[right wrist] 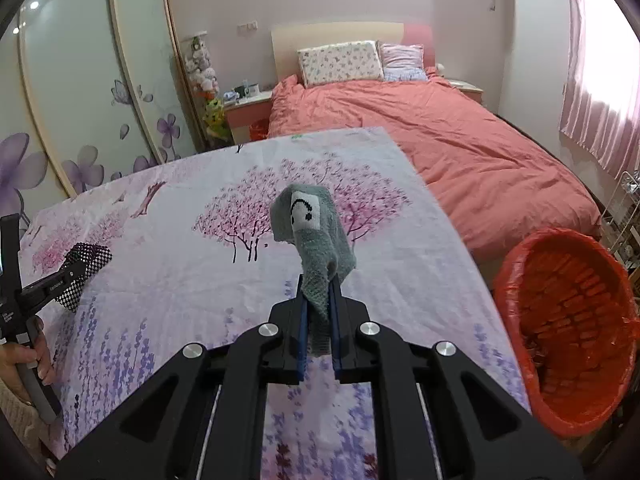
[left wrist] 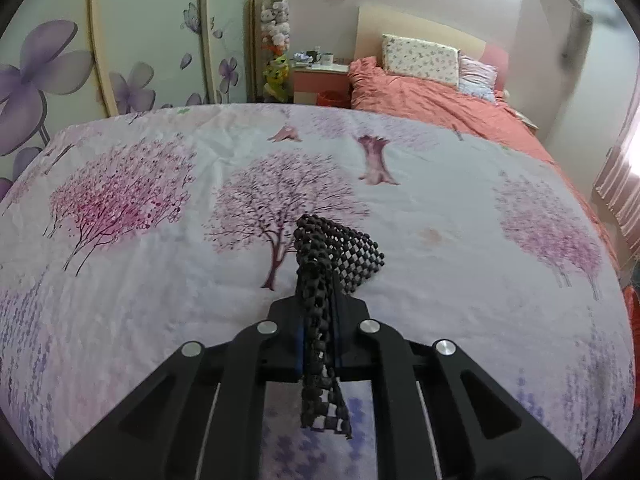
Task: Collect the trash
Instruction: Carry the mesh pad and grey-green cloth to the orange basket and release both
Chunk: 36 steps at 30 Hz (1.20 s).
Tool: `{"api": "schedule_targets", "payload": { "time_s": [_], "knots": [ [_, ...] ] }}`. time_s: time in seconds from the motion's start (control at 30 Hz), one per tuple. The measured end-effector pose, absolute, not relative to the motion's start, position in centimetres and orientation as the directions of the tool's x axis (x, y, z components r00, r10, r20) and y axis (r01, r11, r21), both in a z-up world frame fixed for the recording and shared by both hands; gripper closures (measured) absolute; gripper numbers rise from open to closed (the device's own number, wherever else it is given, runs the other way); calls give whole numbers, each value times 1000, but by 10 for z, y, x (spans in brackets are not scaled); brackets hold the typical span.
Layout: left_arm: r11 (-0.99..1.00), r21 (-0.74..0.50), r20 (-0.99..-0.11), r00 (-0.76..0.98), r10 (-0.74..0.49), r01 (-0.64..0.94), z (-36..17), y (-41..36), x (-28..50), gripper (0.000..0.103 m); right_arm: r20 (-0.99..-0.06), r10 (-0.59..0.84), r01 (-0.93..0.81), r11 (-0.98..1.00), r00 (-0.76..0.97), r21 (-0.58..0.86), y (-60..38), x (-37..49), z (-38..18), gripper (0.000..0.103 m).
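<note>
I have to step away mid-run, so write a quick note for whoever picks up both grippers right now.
Left gripper: shut on the black mesh piece, held above the floral tablecloth.
Right gripper: shut on the grey sock with the face patch, also lifted.
Red-lined trash basket: beside the table, on the right gripper's side.
Done: both items picked up.
Left: drop both into the basket, probably sock first.
</note>
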<state>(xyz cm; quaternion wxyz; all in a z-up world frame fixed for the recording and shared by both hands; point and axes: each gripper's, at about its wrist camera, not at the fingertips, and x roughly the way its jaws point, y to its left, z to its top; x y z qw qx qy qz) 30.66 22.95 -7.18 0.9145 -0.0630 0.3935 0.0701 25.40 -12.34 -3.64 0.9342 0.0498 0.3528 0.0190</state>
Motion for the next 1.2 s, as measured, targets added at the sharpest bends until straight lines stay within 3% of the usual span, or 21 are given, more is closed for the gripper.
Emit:
{"api": "schedule_targets", "payload": {
  "time_s": [0.4, 0.97, 1.2],
  "knots": [
    [998, -56, -651, 759, -11, -34, -16, 156, 282, 93, -584, 74, 33, 985, 809, 170, -155, 218, -9, 94],
    [932, -126, -551, 757, -351, 340, 40, -30, 229, 93, -431, -95, 201, 957, 897, 208, -245, 152, 15, 94],
    [869, -150, -539, 698, -471, 471, 37, -111, 216, 93, -427, -154, 277, 930, 891, 243, -293, 145, 6, 94]
  ]
}}
